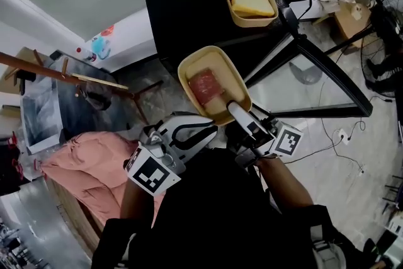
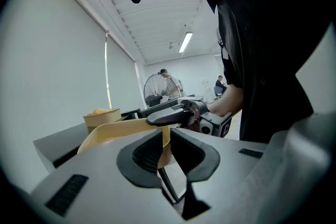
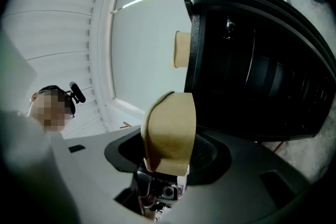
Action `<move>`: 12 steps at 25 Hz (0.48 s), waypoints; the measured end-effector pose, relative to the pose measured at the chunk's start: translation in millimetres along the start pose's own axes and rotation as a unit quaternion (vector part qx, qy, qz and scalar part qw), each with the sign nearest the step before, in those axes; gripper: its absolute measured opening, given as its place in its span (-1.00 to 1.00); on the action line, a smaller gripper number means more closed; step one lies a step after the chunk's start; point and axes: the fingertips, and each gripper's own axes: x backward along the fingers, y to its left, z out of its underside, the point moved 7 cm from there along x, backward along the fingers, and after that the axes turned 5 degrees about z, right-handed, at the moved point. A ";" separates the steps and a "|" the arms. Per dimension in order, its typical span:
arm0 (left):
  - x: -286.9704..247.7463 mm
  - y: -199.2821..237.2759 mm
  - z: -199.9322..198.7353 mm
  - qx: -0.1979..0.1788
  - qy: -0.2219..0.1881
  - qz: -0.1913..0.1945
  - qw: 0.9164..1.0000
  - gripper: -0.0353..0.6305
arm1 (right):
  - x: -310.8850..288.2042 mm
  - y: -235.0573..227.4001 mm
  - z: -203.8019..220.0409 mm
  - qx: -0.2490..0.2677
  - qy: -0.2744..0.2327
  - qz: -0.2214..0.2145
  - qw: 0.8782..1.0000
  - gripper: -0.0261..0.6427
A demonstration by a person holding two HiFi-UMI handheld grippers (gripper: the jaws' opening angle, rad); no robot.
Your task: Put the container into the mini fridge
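Two grippers held one tan container [image 1: 214, 58] of red meat [image 1: 206, 86]: left gripper [image 1: 211, 127] pinching its rim, right gripper [image 1: 234, 109] clasping its end. Another container [image 1: 247, 21] sat on a black top [image 1: 189, 3].

Tan container [image 1: 214, 82] is looking like matt, smooth plastic. Mini fridge [image 1: 189, 3] is showing glossy blk finish. Pink cloth [image 1: 82, 167] is looking soft.

Tan oval plastic container [image 1: 230, 72] clamped in both jaws, black box-shaped mini fridge [image 1: 189, 3] beyond the jaws, second tan oval container [image 1: 252, 21] on its top
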 end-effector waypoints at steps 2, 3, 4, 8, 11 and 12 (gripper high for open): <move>-4.0 -1.7 7.4 0.005 0.003 0.010 1.000 -0.72 | 7.5 -10.2 3.6 -0.012 -0.016 0.002 1.000 -0.27; -5.6 -2.0 11.3 0.010 0.004 0.012 1.000 -0.72 | 11.1 -16.1 5.3 -0.019 -0.026 0.003 0.999 -0.27; -6.7 -2.1 14.4 0.013 0.006 0.012 1.000 -0.73 | 14.9 -22.2 7.0 -0.027 -0.035 0.005 0.999 -0.27; -6.1 -0.6 20.2 0.019 0.007 0.017 1.000 -0.72 | 24.6 -41.5 8.9 -0.037 -0.061 0.022 0.997 -0.27; -3.6 -1.3 27.6 0.032 0.006 0.018 0.999 -0.73 | 22.8 -49.5 8.3 -0.030 -0.068 0.033 0.997 -0.27; -2.5 -0.8 30.1 0.040 0.000 0.016 0.999 -0.72 | 21.8 -51.8 8.1 -0.027 -0.068 0.038 0.997 -0.27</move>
